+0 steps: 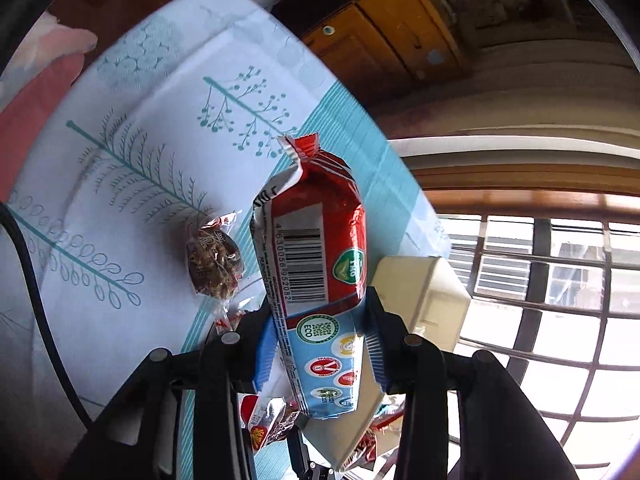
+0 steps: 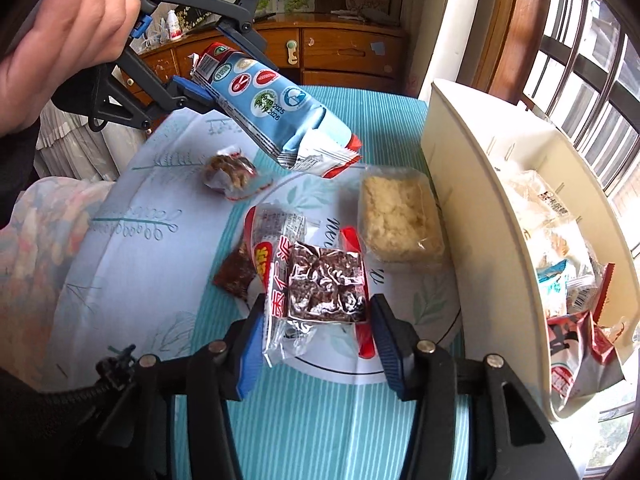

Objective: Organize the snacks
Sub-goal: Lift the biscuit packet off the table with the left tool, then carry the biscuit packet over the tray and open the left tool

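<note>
Plainly, in the left wrist view the left gripper clamps the red-and-blue packet above the counter. From the right wrist, the right gripper pinches a foil pack; a thin-edge hold may slip before the bin.
</note>
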Demonstrator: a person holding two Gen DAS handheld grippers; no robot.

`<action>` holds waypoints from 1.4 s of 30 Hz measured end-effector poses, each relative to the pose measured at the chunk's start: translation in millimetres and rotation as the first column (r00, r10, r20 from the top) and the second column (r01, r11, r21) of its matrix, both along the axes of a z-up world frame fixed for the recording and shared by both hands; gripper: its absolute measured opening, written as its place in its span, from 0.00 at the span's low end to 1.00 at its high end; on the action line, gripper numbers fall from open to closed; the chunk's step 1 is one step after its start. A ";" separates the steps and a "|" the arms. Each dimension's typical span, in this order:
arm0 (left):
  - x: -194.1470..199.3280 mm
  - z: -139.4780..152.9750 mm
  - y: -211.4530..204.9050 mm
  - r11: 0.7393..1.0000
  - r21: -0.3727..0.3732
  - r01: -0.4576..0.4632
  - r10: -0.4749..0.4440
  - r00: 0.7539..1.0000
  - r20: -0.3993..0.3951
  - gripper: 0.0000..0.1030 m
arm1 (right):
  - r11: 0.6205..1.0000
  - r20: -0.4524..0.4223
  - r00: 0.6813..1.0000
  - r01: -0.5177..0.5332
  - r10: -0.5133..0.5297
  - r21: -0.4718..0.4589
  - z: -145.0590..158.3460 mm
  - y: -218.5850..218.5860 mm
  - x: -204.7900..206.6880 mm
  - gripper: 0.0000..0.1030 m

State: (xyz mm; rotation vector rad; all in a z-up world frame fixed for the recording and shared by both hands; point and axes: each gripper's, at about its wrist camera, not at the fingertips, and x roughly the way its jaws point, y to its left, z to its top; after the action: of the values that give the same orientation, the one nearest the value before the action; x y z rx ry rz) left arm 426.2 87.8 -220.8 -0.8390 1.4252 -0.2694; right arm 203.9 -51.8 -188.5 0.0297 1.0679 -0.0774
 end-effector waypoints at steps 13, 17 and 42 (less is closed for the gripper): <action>-40.6 78.2 14.6 0.988 0.062 0.145 -0.153 0.976 0.155 0.37 | 0.999 0.101 0.994 0.029 -0.031 0.023 54.8 7.6 -20.3 0.48; -62.1 100.5 7.7 0.973 0.128 0.191 -0.215 0.952 0.220 0.37 | 0.999 0.113 0.993 0.037 -0.040 0.026 68.5 -2.1 -32.9 0.48; -172.7 143.9 -108.9 0.959 0.177 0.220 -0.271 0.891 0.363 0.37 | 0.999 0.153 0.988 -0.025 0.031 -0.044 118.5 -124.5 -92.3 0.48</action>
State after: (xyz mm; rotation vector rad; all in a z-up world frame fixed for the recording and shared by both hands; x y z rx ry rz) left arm 253.5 -21.1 -76.9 -0.4614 1.1600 -0.5003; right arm 111.6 -176.2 -69.9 -0.0171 0.9125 -0.0710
